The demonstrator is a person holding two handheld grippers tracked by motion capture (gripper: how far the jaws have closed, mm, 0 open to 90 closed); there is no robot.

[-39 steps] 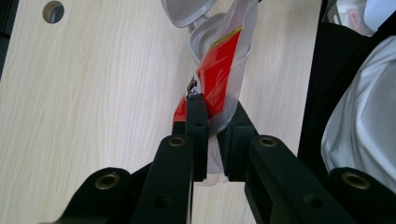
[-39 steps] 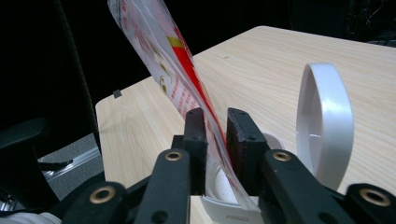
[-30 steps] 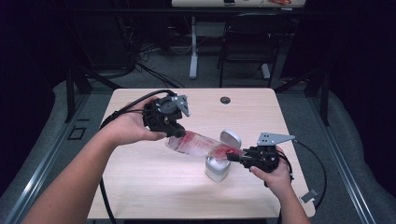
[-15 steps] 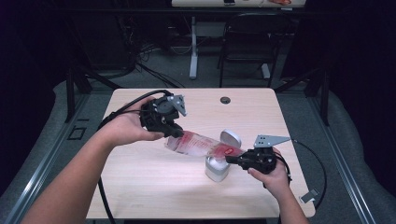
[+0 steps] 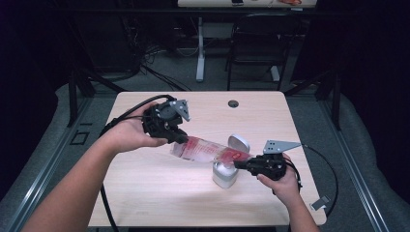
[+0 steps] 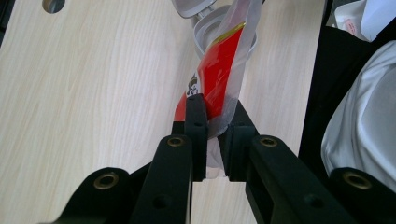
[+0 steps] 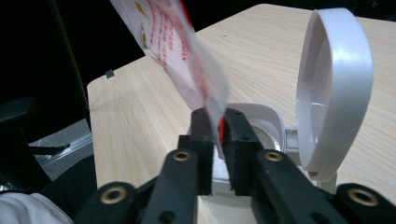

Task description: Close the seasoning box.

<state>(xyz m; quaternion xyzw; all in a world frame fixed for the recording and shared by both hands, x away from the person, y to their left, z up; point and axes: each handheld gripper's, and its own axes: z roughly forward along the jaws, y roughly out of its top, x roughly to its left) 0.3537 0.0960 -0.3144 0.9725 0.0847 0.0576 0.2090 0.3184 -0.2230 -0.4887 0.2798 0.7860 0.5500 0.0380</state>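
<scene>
On the packet (image 6: 219, 70), illegible red label.

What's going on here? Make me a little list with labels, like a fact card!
Held thing: red and clear plastic packet, stretched between both grippers
Left gripper: shut on one end of the packet
Right gripper: jaws have just been closing, now pinching the packet's other end
Under the packet: small white container with its flip lid open
Surface: light wooden table
Container's contents: cannot tell
</scene>
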